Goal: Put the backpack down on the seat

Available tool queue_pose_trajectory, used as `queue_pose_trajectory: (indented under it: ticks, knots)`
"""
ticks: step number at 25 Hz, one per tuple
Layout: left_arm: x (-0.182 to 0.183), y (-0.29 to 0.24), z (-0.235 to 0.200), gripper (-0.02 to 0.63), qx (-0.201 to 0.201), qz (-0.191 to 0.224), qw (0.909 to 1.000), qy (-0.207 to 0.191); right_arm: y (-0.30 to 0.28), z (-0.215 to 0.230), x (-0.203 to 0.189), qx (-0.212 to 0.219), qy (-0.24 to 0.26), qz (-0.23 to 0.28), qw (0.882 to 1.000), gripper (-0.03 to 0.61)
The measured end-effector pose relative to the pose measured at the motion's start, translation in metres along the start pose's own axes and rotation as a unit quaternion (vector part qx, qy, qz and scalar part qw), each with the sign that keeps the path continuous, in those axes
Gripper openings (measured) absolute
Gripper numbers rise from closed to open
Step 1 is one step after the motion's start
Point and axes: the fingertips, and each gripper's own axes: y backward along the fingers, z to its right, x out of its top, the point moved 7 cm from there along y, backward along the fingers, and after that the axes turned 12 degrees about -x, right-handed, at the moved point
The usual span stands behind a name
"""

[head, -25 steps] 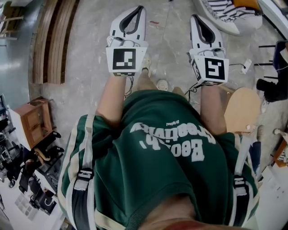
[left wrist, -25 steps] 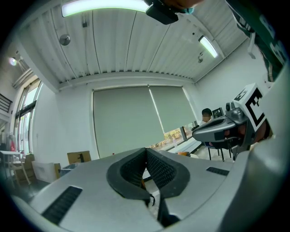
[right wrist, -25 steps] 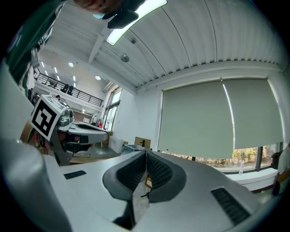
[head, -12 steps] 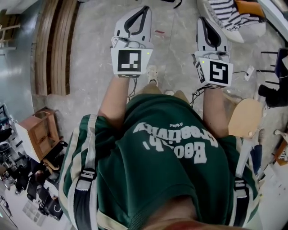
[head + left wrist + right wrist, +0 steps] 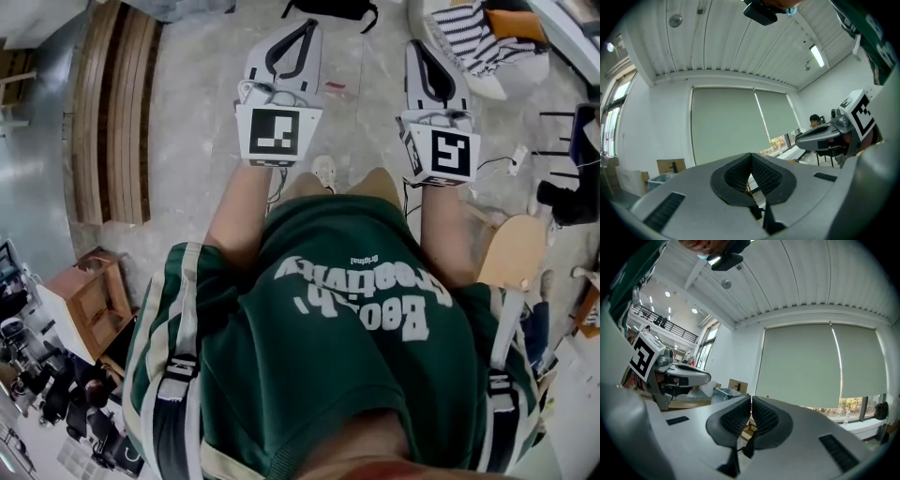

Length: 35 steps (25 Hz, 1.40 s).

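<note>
Only the backpack's shoulder straps point(image 5: 176, 380) show, lying over the green shirt on both shoulders; the pack itself is hidden behind the person. My left gripper point(image 5: 304, 26) and right gripper point(image 5: 416, 45) are held side by side in front, pointing level over the floor. Both are shut with nothing between their pads. In the left gripper view the ribbed pads point(image 5: 761, 176) meet, and in the right gripper view the pads point(image 5: 764, 417) meet too. A round wooden seat point(image 5: 511, 251) stands low at the right, beside my right forearm.
A black bag point(image 5: 328, 7) lies on the floor ahead. A striped cushioned chair point(image 5: 469, 33) is at the far right. Wooden planks point(image 5: 112, 112) run along the left and a small wooden cabinet point(image 5: 84, 300) stands lower left. Cables and dark gear point(image 5: 562, 192) clutter the right.
The person has walked forward with both grippers held out and shut. The floor slid down the view, the black bag came into sight at the top, and the wooden seat shifted toward the right edge.
</note>
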Motion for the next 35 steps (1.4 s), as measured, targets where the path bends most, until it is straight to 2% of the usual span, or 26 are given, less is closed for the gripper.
queue_pose_trajectory:
  ticks: [7,12,27,31,35]
  knots:
    - [-0.009,-0.019,-0.031,0.018,0.004,0.000,1.0000,0.007,-0.035,0.000,-0.001,0.002,0.004,-0.005,1.000,0.035]
    - [-0.021,-0.056,-0.047,0.018,0.006,-0.009,0.9999,0.008,-0.076,0.014,-0.014,0.012,-0.003,-0.008,1.000,0.035]
    - [-0.059,-0.261,-0.153,0.018,0.035,-0.042,0.9985,-0.001,-0.321,0.103,-0.048,0.074,-0.010,0.003,0.997,0.035]
    - [-0.070,-0.299,-0.180,0.018,0.040,-0.049,0.9980,-0.003,-0.369,0.117,-0.059,0.088,-0.018,-0.001,0.996,0.035]
    - [-0.081,-0.328,-0.193,0.018,0.041,-0.060,0.9974,0.002,-0.392,0.133,-0.073,0.091,-0.022,-0.011,0.996,0.035]
